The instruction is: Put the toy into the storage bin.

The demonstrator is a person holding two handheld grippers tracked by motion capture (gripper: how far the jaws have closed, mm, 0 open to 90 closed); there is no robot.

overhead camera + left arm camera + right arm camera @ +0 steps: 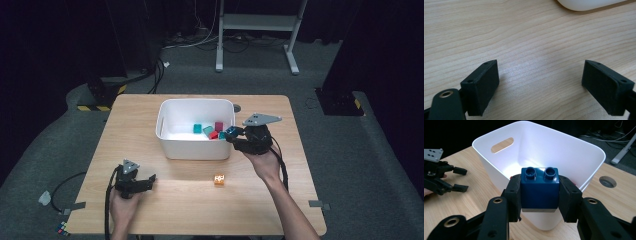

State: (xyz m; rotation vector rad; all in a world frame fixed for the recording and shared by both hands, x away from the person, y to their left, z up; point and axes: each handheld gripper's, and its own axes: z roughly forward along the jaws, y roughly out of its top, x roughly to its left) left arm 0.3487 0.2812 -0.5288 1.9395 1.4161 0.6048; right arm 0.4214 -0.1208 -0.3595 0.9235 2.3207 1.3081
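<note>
A dark blue two-stud brick point(539, 188) sits clamped between the pads of my right gripper point(540, 192), held upright just short of the near rim of a white tub point(541, 150). From above, that right gripper point(234, 133) hovers at the tub's point(166, 112) right front corner with the blue brick point(230, 131) at its tips. Inside the tub lie teal point(198, 128), maroon point(218, 126) and red point(213, 134) bricks. My left gripper point(148, 181) rests open on the table near the front left; its pads point(482, 83) stand wide apart over bare wood.
An orange brick point(219, 179) lies on the wooden table point(200, 210) in front of the tub. A round cable hole point(607, 181) sits in the tabletop beyond the tub. Past the table's far edge are grey carpet and a white stand's legs point(257, 30).
</note>
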